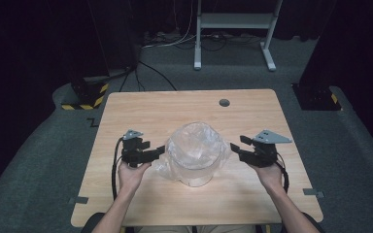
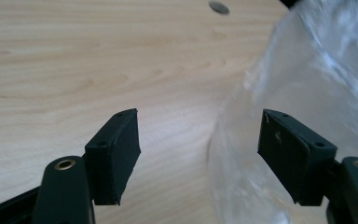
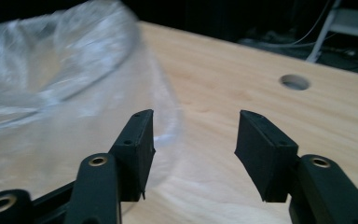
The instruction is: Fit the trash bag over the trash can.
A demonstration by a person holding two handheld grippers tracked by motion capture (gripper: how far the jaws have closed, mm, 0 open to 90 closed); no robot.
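A clear plastic bag [image 1: 194, 148] is draped over a round white container in the middle of the wooden table [image 1: 175, 104]. My left gripper [image 1: 161, 150] is at the bag's left side. In the left gripper view its jaws [image 2: 200, 135] stand apart; the edge of the bag's film [image 2: 317, 70] reaches into the gap beside the right jaw, and the pads do not press on it. My right gripper [image 1: 235, 144] is just off the bag's right side. In the right gripper view it [image 3: 193, 135] is open with bare table between its jaws, and the bag [image 3: 51, 70] bulges past the left jaw.
A round cable hole [image 1: 224, 103] sits in the table's far middle. Beyond the table, a white metal stand [image 1: 233, 29] and cables lie on the grey floor. Black-and-yellow taped bases [image 1: 85, 94] stand at the far left and right.
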